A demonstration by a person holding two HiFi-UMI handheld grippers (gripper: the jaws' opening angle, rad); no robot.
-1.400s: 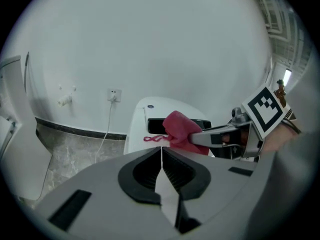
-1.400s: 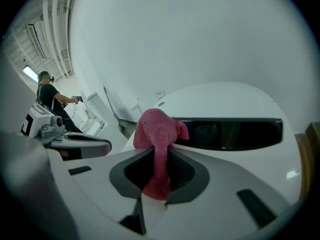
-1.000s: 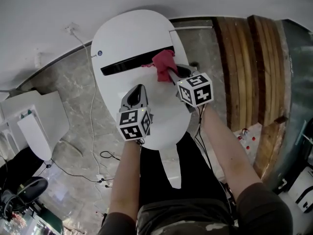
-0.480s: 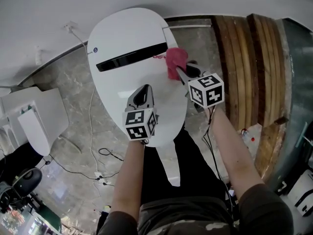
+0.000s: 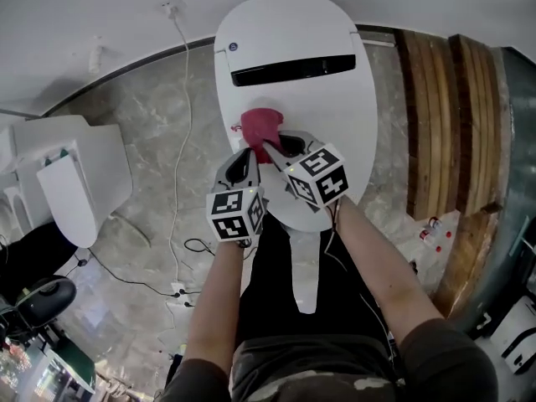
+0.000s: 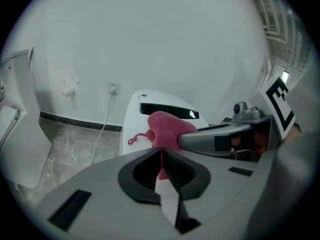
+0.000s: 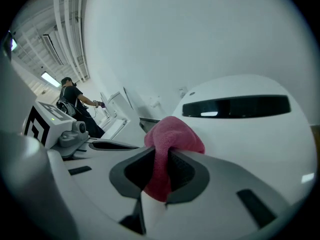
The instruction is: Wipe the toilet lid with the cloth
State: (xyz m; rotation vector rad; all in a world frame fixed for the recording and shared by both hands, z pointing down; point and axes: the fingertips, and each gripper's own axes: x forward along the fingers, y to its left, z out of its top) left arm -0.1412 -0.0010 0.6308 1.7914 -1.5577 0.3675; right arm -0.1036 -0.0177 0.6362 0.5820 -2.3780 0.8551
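The white oval toilet lid point(image 5: 301, 99) lies closed, with a dark slot across its back. A pink cloth point(image 5: 260, 126) rests on the lid's left front part, and my right gripper point(image 5: 266, 149) is shut on it. In the right gripper view the cloth point(image 7: 170, 139) bulges out between the pads over the lid point(image 7: 260, 134). My left gripper point(image 5: 243, 162) is shut and empty, close beside the right one at the lid's front left edge. In the left gripper view its jaws point(image 6: 161, 151) meet, with the cloth point(image 6: 165, 128) just beyond them.
A white cable point(image 5: 186, 82) runs from a wall socket point(image 5: 172, 8) across the marble floor left of the toilet. Wooden planks point(image 5: 444, 115) lie on the right. White toilet parts point(image 5: 75, 182) stand at the left. A person point(image 7: 70, 96) stands far off.
My right gripper has swept the cloth from the lid's right edge across to its left front part. The left gripper now sits right beside the right one, and the head view has shifted.
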